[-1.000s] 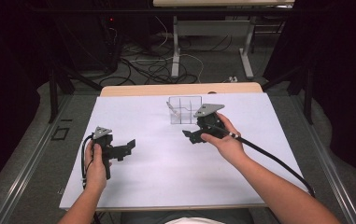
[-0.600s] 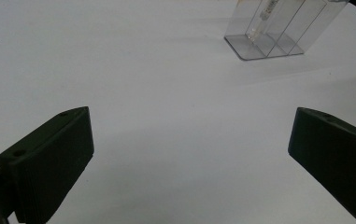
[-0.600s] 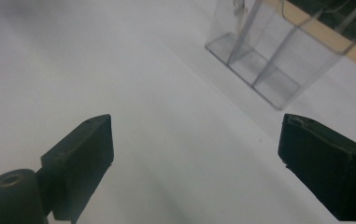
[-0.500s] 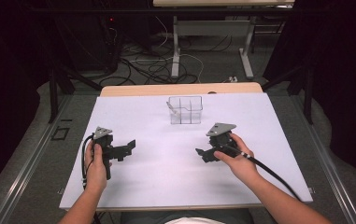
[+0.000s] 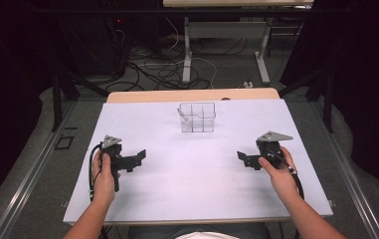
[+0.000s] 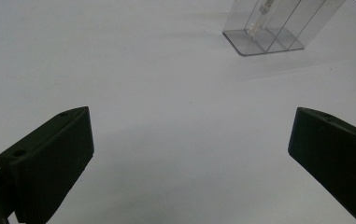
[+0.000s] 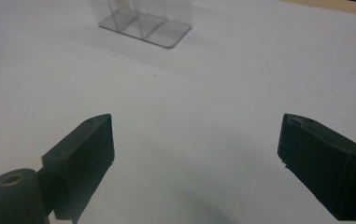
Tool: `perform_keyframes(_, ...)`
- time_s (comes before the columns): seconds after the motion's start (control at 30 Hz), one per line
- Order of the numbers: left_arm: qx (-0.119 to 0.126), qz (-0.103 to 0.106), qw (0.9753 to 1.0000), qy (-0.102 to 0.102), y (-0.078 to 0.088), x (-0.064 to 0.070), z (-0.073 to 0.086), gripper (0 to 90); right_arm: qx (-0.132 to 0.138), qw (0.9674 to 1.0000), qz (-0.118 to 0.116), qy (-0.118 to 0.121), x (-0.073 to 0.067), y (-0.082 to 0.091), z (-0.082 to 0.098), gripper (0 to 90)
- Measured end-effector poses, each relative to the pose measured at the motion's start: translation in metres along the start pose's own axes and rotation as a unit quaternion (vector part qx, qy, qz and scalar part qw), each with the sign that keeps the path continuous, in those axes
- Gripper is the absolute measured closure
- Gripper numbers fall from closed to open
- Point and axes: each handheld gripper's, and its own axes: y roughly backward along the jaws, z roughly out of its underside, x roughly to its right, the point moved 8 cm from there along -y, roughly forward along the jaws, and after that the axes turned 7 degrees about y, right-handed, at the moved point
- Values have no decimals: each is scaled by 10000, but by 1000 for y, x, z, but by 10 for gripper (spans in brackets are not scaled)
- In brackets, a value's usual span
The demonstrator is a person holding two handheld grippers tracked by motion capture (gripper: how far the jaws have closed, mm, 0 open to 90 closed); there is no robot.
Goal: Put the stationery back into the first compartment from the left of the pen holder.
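Clear divided box (image 5: 197, 117) holds a thin item, too blurred to identify.

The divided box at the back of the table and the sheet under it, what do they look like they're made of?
The divided box looks like clear, glossy plastic, perhaps acrylic: the table shows through its walls and partitions, and its edges catch light. The sheet looks like matte white paper or thin board, flat and without glare.
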Motion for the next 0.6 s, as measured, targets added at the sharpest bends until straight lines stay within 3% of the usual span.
perform_keyframes(0.2,-24,-11,10000,1,-2,-2,1,2,-102,9990,395,-162,27,-2,12,110)
perform_keyframes(0.4,10,-73,9999,85,-2,-9,0,2,-171,9977,487,-445,40,-4,20,111)
perform_keyframes(0.6,0,-84,9998,181,-1,-13,0,2,-240,9969,556,-508,45,-5,24,111)
